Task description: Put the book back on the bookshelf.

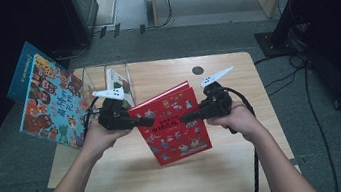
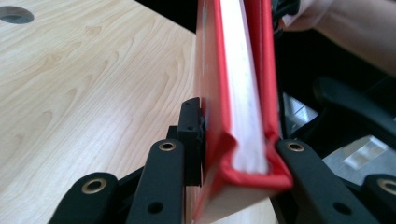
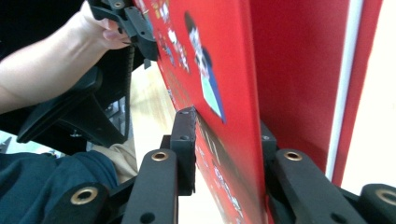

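Note:
A red hardcover picture book (image 1: pixel 180 140) is held tilted above the wooden table (image 1: pixel 120 184), front cover facing up. My left gripper (image 1: pixel 144 122) is shut on its left edge and my right gripper (image 1: pixel 189 117) on its right edge. In the left gripper view the book (image 2: pixel 243 93) stands on edge between the jaws of the left gripper (image 2: pixel 236 126), white pages showing, and a black pad (image 2: pixel 191 140) presses its cover. In the right gripper view the right gripper (image 3: pixel 226 135) clamps the illustrated cover (image 3: pixel 289 70), with the left gripper (image 3: pixel 126 23) and its hand at the far edge.
A large blue picture book (image 1: pixel 48 100) juts out past the table's left side. A clear acrylic holder (image 1: pixel 105 77) at the back left holds another book (image 1: pixel 119 85). A round cable hole (image 1: pixel 197 70) sits near the back edge. Cables run over the floor at the right.

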A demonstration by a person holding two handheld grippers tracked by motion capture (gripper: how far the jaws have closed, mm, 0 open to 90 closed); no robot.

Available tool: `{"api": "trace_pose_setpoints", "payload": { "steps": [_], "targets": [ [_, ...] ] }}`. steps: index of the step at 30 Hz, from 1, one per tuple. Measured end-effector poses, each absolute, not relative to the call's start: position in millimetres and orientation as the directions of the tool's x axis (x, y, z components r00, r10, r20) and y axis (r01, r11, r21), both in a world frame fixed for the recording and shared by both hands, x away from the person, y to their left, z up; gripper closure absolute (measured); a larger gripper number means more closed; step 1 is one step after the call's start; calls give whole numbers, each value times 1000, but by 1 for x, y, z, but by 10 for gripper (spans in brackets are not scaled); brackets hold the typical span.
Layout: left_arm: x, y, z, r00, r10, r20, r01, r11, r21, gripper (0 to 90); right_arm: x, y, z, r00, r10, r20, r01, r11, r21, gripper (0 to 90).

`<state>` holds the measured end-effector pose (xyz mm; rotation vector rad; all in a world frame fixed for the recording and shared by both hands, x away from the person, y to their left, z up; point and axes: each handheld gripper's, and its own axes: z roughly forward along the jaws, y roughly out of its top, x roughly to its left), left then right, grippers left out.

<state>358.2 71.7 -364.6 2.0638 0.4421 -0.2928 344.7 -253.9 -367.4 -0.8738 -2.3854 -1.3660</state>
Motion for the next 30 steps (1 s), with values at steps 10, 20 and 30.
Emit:
{"api": "trace_pose_setpoints", "payload": {
  "steps": [10, 20, 30],
  "targets": [
    [361, 77, -371, 895, 192, -402, 443, -468, 764, 750, 346, -255, -366, -779, 392, 488, 618, 358, 700, 681],
    [366, 76, -372, 872, 211, -441, 486, -475, 734, 739, 345, -259, -360, -792, 439, 425, 590, 370, 718, 711],
    [372, 72, -362, 871, 202, -448, 481, -529, 699, 693, 343, -256, -355, -829, 406, 385, 540, 402, 740, 732]
  ]
}}
